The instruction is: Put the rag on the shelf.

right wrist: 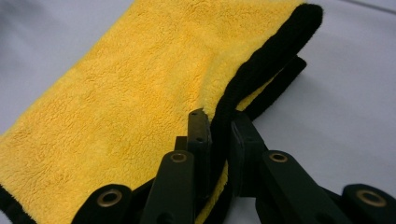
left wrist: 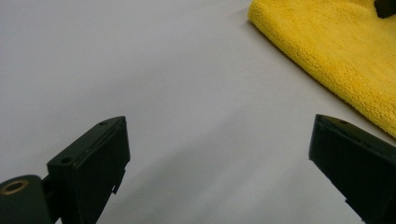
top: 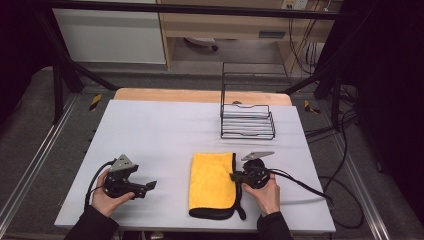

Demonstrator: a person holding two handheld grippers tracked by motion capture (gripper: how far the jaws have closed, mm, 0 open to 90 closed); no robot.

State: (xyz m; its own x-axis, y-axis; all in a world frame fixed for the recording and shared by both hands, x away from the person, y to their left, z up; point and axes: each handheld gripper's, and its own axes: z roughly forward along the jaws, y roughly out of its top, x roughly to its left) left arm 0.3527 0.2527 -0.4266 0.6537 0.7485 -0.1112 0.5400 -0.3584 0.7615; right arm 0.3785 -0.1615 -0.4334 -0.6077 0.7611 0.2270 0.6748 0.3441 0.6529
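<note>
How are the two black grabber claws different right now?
The left gripper has its jaws spread wide with nothing between them, while the right gripper is pinched shut on the black-trimmed edge of the folded yellow fluffy cloth. The left gripper sits apart from the cloth over bare white table; the right gripper touches the cloth's right edge. Both are black, each held in a hand.

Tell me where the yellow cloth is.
In the high view, the yellow cloth lies front-centre on the table, between both grippers, before the wire rack.
</note>
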